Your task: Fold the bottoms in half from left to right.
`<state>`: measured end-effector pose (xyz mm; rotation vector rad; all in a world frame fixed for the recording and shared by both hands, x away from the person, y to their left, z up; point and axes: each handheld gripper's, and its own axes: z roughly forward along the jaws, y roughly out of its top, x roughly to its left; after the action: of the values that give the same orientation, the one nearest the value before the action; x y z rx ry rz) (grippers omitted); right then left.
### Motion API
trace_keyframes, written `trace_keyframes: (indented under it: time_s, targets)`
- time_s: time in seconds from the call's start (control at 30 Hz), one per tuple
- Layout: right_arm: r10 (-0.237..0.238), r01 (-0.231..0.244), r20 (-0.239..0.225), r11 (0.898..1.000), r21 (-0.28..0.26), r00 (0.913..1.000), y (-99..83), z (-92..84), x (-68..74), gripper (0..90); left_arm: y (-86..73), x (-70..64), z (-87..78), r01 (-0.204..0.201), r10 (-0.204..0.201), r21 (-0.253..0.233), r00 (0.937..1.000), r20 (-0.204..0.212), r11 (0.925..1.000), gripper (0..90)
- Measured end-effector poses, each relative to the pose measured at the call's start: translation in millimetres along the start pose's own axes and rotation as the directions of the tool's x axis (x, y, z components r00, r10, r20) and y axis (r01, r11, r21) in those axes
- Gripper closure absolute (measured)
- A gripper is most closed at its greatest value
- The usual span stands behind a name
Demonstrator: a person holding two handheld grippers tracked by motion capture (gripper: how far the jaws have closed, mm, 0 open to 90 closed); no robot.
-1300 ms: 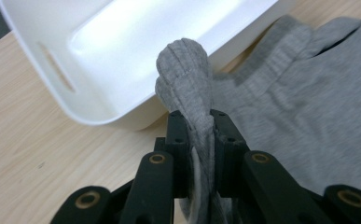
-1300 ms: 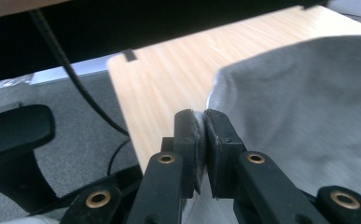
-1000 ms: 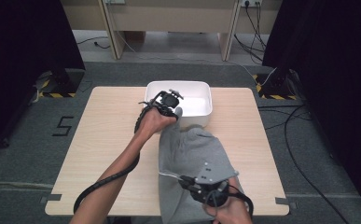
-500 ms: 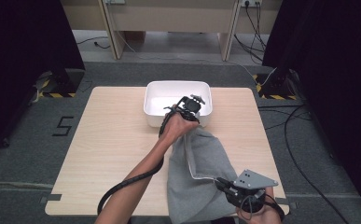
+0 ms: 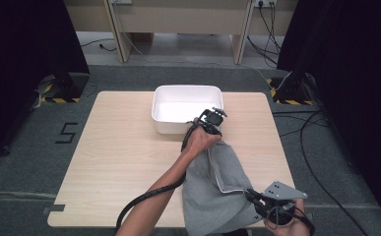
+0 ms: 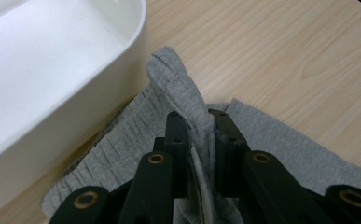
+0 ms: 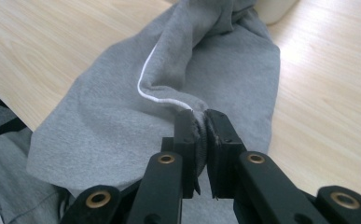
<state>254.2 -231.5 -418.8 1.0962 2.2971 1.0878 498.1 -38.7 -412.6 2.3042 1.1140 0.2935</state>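
A grey garment with a thin white stripe lies stretched from the white tub toward the table's near edge and hangs over it. My left gripper is shut on the garment's ribbed end, right beside the tub's near wall. In the left gripper view the grey cloth is pinched between the black jaws of the left gripper. My right gripper is shut on a fold of the grey garment near the table's front right edge; the right gripper clamps the cloth where the white stripe ends.
A white rectangular tub stands at the back middle of the wooden table; its wall is close beside the left jaws. Dark curtains and floor cables surround the table. Bare wood lies to the left.
Both hands have moved to the right with the garment. The left gripper has gone from the tub's rim down to its near right side, and the right gripper has shifted right along the front edge.
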Motion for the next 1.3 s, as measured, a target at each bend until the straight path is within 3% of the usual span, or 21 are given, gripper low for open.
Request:
trace_keyframes:
  time_s: [0.23,0.3,0.43,0.67,0.87,0.97,1.17,1.3]
  targets:
    - [0.013,-0.014,0.031,0.999,0.034,0.9994,-15.8,4.7,-4.2,83.9,-1.8,-5.4,10.6,0.031,-0.03,-0.03,0.9993,0.022,0.9991,74.4]
    - [0.022,-0.023,0.035,0.999,0.042,0.9992,-20.1,6.6,-5.6,83.8,-1.4,-6.4,12.2,0.058,-0.056,-0.053,0.9973,0.048,0.9969,65.5]
    - [0.024,-0.026,0.036,0.998,0.063,0.9991,-25.7,9.6,-7.5,83.8,2.1,-8.4,6.3,0.059,-0.053,-0.097,0.9964,0.066,0.9935,61.6]
    - [0.037,-0.041,0.039,0.995,0.087,0.9985,-31.1,16.4,-11.2,83.8,-1.0,0.1,-9.2,0.048,-0.04,-0.121,0.9966,0.072,0.9915,61.1]
    - [0.052,-0.056,0.043,0.993,0.104,0.9977,-36.4,17.8,-13.9,83.6,-21.8,14.7,-22.6,0.034,-0.024,-0.138,0.9968,0.077,0.9899,59.8]
    - [0.053,-0.058,0.044,0.991,0.119,0.9976,-40.6,18.0,-15.5,83.1,-35.5,25.3,-28.5,0.018,-0.011,-0.137,0.9985,0.054,0.9903,59.5]
    - [0.037,-0.046,0.066,0.988,0.148,0.9972,-48.2,14.9,-16.1,80.2,-64.3,46.3,-43.0,0.034,-0.026,-0.157,0.9984,0.051,0.987,59.1]
    - [0.058,-0.066,0.071,0.99,0.124,0.9958,-45.3,7.2,-17.9,71.7,-82.9,55.4,-51.7,0.052,-0.043,-0.186,0.9977,0.053,0.9811,58.5]
